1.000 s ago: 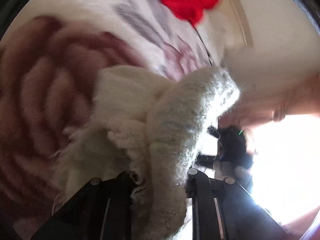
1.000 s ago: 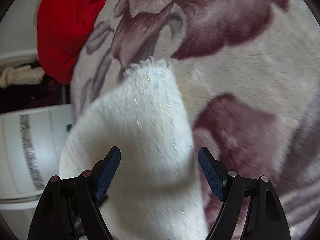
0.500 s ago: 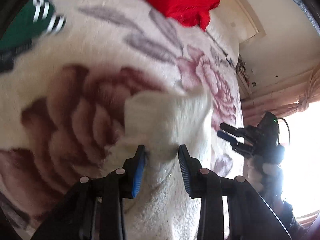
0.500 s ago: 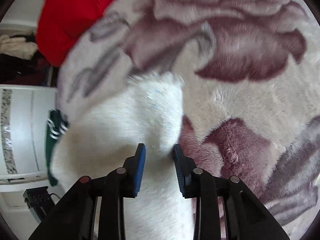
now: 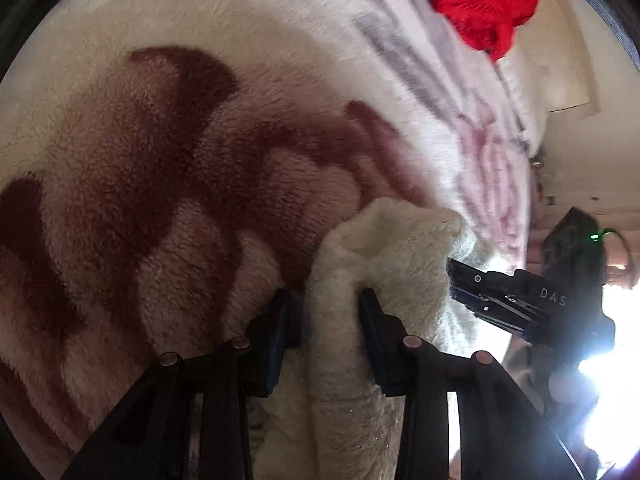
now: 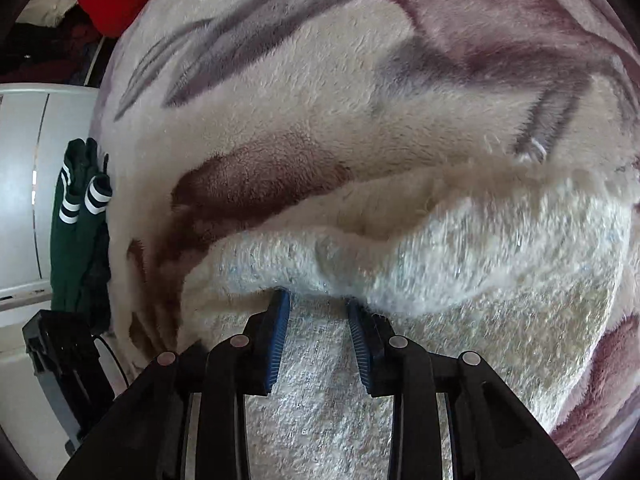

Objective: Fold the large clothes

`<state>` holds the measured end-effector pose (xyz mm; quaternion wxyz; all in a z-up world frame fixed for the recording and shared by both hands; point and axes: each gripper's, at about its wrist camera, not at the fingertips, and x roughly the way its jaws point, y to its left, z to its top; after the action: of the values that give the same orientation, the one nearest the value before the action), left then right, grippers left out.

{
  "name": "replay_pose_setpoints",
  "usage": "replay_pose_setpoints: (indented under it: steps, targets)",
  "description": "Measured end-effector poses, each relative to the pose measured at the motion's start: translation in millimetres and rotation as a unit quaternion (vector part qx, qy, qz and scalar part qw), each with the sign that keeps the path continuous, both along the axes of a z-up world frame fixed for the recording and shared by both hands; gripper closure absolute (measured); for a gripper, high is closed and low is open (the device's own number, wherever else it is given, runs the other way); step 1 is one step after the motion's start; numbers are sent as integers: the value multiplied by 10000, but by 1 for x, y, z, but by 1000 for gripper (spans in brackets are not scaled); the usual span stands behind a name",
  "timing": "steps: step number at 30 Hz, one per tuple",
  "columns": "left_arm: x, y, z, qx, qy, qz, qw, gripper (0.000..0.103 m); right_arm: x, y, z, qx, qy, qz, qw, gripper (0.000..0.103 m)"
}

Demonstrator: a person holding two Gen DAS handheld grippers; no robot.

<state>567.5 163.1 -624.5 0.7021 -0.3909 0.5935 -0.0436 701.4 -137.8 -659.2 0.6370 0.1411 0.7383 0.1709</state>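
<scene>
The left gripper (image 5: 324,312) is pinching a thick roll of the cream sweater (image 5: 384,264), its jaws having just widened a little with the knit between them. The right gripper (image 6: 316,312) is clamping a bunched fold of the same sweater (image 6: 440,256), its jaws narrowed on the cloth and steady. The sweater is lying on the flowered blanket (image 6: 320,120), spreading toward 3 o'clock in the right wrist view, with the red garment (image 5: 480,4) off at 1 o'clock in the left wrist view and a green garment (image 6: 76,224) hanging at 9 o'clock.

The main risk, as I judge it, is the left hold: a loosening pinch on fluffy, springy knit is likely to be slipping, letting that edge drop and the fold going crooked. Both grippers are also sitting close together, so pulling unevenly could be twisting the sweater, and low pads could be snagging the blanket's pile beneath.
</scene>
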Motion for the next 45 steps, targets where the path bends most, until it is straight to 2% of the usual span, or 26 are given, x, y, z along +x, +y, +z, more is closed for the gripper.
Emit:
replay_pose_setpoints:
  steps: [2,3,4,5,6,8,11,13,16,18,20,22,23,24,25,26,27,28,31,34,36,38,39,42,43,45]
  targets:
    - [-11,3,20,-252,-220,-39,9994,69,-1,-19,16,427,91,10,9990,68]
    - [-21,5,33,-330,-408,-33,9986,65,-7,-30,25,673,105,-26,9977,54]
    - [-31,7,46,-282,-551,5,9981,61,-16,-46,42,961,102,-175,9952,27]
    - [-40,8,58,-229,-696,29,9973,49,-27,-63,51,1066,87,-332,9937,14]
    - [-53,10,71,-225,-885,41,9958,35,-47,-89,63,1198,63,-545,9913,7]
    - [-84,14,89,-365,-1072,178,9934,31,-82,-120,74,1428,167,-660,9874,7]
    - [-134,20,102,-413,-987,353,9936,31,-168,-171,71,1573,576,-1065,9801,7]
    - [-167,20,100,-447,-687,405,9958,31,-219,-185,56,1516,925,-1309,9754,7]
    - [-213,20,92,-292,-222,379,9986,31,-297,-185,34,1528,1473,-1457,9663,7]
    - [-239,10,74,-45,194,174,9997,31,-344,-175,14,1676,1881,-1590,9546,7]
    - [-260,-2,55,182,590,-110,9980,31,-373,-166,1,1743,2027,-1732,9479,7]
    - [-283,-14,40,402,776,-363,9955,32,-397,-151,-12,1804,2083,-1892,9425,9]
    - [-289,-18,39,565,796,-414,9944,40,-405,-144,-13,1884,2015,-1974,9407,17]
    - [-296,-21,41,730,716,-441,9938,71,-407,-136,-11,1787,1922,-1910,9458,46]
    - [-302,-23,47,826,607,-438,9938,78,-409,-131,-7,1609,1782,-1819,9536,70]
    - [-305,-22,52,871,502,-387,9942,81,-411,-129,0,1518,1585,-1785,9591,72]
    - [-307,-21,56,879,393,-334,9948,84,-411,-130,3,1508,1507,-1804,9602,82]
    - [-309,-19,58,913,339,-269,9949,84,-414,-132,7,1454,1431,-1832,9617,87]
    - [-316,-15,38,894,445,-217,9948,85,-418,-139,3,1071,1333,-1832,9681,92]
    - [-318,-19,44,1036,319,-395,9933,85,-415,-141,-8,1068,1453,-1938,9643,92]
    - [-317,-18,56,1031,99,-516,9933,84,-413,-146,-1,1093,1337,-1793,9685,91]
    - [-321,-13,62,873,-57,-596,9944,83,-406,-132,3,1269,1360,-1795,9660,89]
    - [-324,-9,60,701,-128,-598,9957,81,-406,-132,5,1360,1384,-1849,9634,80]
    - [-323,2,48,255,-199,-740,9967,81,-410,-137,2,1523,1409,-2033,9569,34]
    - [-323,5,43,154,-188,-807,9964,81,-412,-138,-1,1624,1419,-2125,9531,30]
    - [-331,12,37,33,-211,-1006,9947,81,-419,-134,-9,1679,1465,-2207,9496,30]
